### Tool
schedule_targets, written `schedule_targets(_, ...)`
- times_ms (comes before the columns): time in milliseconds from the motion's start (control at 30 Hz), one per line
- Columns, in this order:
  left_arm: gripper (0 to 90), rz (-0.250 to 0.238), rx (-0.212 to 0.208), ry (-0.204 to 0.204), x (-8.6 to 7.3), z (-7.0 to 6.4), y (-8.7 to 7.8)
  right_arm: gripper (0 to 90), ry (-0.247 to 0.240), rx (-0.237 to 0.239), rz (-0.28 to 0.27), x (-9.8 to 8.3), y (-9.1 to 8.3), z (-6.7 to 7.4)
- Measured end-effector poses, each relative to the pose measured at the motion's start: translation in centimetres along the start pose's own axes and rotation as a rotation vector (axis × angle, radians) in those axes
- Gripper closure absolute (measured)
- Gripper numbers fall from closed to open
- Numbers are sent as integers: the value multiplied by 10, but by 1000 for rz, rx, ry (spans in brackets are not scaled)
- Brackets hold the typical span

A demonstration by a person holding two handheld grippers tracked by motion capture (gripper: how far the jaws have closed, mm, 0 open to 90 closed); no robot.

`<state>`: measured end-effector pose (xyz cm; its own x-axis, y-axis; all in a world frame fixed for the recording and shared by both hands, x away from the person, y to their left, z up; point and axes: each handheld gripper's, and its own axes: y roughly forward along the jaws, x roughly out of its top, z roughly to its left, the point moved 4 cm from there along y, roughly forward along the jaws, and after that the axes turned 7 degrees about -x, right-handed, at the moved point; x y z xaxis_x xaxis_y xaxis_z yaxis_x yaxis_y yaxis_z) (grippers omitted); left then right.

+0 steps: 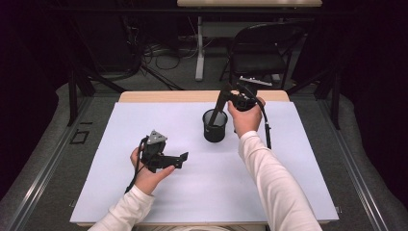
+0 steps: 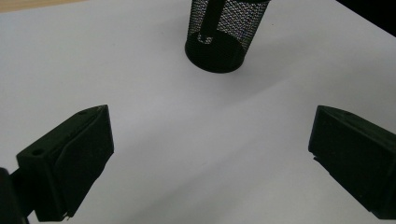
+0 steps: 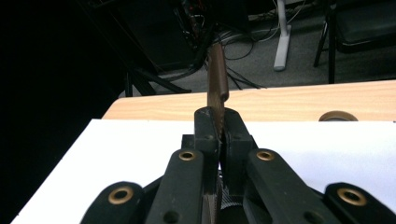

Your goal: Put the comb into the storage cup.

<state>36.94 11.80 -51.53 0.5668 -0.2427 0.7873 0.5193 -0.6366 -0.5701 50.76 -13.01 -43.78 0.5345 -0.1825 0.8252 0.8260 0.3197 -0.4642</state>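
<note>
Your right gripper [image 1: 222,100] is clenching a thin dark stick [image 3: 217,81], jaws pressed tight on it in the right gripper view, the stick's end poking up past the tips. From above, you are holding it tilted over the cup [image 1: 214,126], with its lower end reaching down inside the mesh. The cup is standing upright on the white mat [image 1: 288,183], near the far middle. In the left gripper view, the stick is showing through the mesh wall of the cup [image 2: 219,37]. Your left gripper [image 1: 175,160] is sitting released, jaws wide apart with nothing between them, low over the mat and well apart from the cup.
</note>
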Motion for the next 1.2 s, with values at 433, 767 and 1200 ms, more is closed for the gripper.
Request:
schedule_targets(433,4,2,2,-1,0,0,0,875,-4,6,19,-8,5,2)
schedule_targets(767,4,1,3,-3,0,0,0,875,11,11,22,-11,7,-1)
schedule_targets(1200,4,3,3,-2,0,0,0,874,31,15,30,-12,6,-5)
